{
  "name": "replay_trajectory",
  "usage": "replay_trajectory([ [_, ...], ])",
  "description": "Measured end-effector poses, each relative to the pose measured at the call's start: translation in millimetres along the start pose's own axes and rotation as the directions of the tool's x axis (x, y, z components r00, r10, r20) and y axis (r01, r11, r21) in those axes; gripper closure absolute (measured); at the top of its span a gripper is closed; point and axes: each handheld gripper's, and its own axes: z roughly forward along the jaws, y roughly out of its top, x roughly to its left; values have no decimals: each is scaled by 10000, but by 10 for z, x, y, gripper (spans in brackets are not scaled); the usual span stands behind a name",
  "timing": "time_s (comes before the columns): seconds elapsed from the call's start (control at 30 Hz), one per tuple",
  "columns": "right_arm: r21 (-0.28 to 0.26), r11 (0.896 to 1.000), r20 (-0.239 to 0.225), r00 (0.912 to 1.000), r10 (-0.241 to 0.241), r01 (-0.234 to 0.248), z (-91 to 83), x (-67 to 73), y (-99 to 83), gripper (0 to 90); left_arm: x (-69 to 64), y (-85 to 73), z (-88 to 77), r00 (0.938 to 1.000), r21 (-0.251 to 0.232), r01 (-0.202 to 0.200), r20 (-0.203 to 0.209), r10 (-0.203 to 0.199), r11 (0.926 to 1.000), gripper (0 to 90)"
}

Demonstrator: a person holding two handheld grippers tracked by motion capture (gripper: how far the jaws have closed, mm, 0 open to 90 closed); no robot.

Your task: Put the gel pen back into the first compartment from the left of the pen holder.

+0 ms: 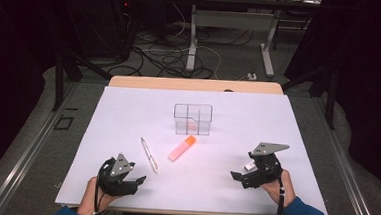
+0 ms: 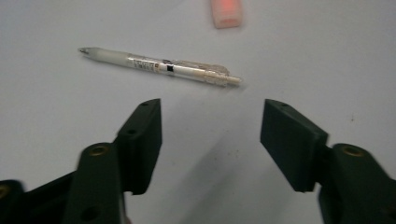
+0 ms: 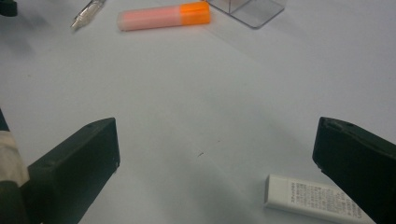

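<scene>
On white sheet (image 1: 128, 113), slim clear pen (image 2: 161, 66), blocky eraser (image 3: 313, 198)

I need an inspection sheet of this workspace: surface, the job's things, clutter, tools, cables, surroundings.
Surface: white sheet on a wooden table, bare apart from the items below.
Job's things: pen and orange-capped highlighter lying flat, apart; clear divided organizer upright behind them; white eraser beside the right tool.
Clutter: nothing seen.
Tools: left tool open, empty, near the pen; right tool wide open, empty.
Cables: one trails from the right tool; loose cables on the floor beyond the table.
Surroundings: dark room, desk legs behind.
</scene>
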Motion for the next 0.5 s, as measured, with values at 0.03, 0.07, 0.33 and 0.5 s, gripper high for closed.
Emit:
replay_trajectory([
  [0.03,85,10000,-43,10000,3,-3,-2,3,-3,2,-9,7,19,10000,55,47,71,-47,10000,483],
  [0.07,144,9999,-38,10000,38,-37,3,7,-5,2,-10,17,37,9999,122,-6,124,4,9999,531],
  [0.33,367,9993,-189,9998,-34,41,7,7,5,2,1,73,201,9989,649,143,439,-172,9978,805],
  [0.5,38,10000,-150,9999,-8,9,32,15,-1,2,-10,131,295,9987,638,58,493,-90,9979,881],
])
